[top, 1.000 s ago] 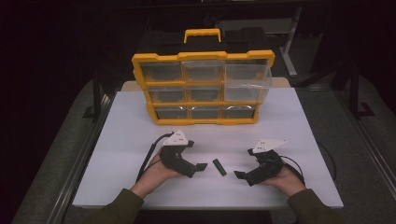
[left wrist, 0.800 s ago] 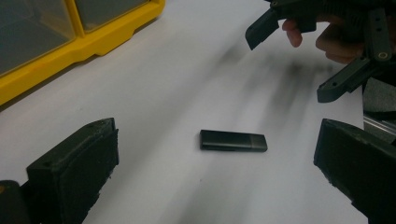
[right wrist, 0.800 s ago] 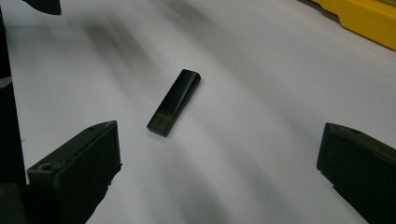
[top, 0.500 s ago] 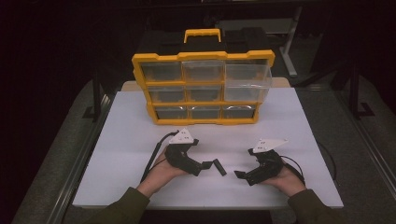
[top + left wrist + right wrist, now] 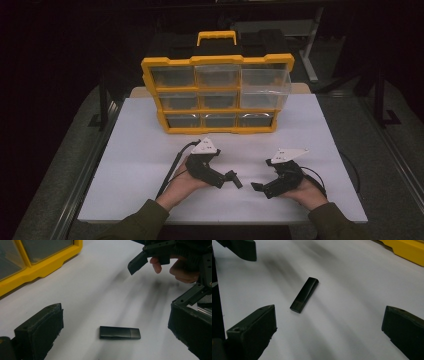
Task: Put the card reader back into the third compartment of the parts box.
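Lying flat on the white table (image 5: 150,150), a small black stick (image 5: 120,332) sits between two open grippers.

It is a slim, flat, matte black bar with squared ends; a faint seam sets off a short end section, slightly greyer than the rest. In the left gripper view it lies crosswise on the table between that gripper's spread jaws, touching neither. The left gripper (image 5: 231,179) is beside it; the right gripper (image 5: 261,187), jaws also wide apart, points at it from the other side and holds nothing. Farther back stands a yellow drawer box (image 5: 217,95) with clear drawers, well apart from the stick.
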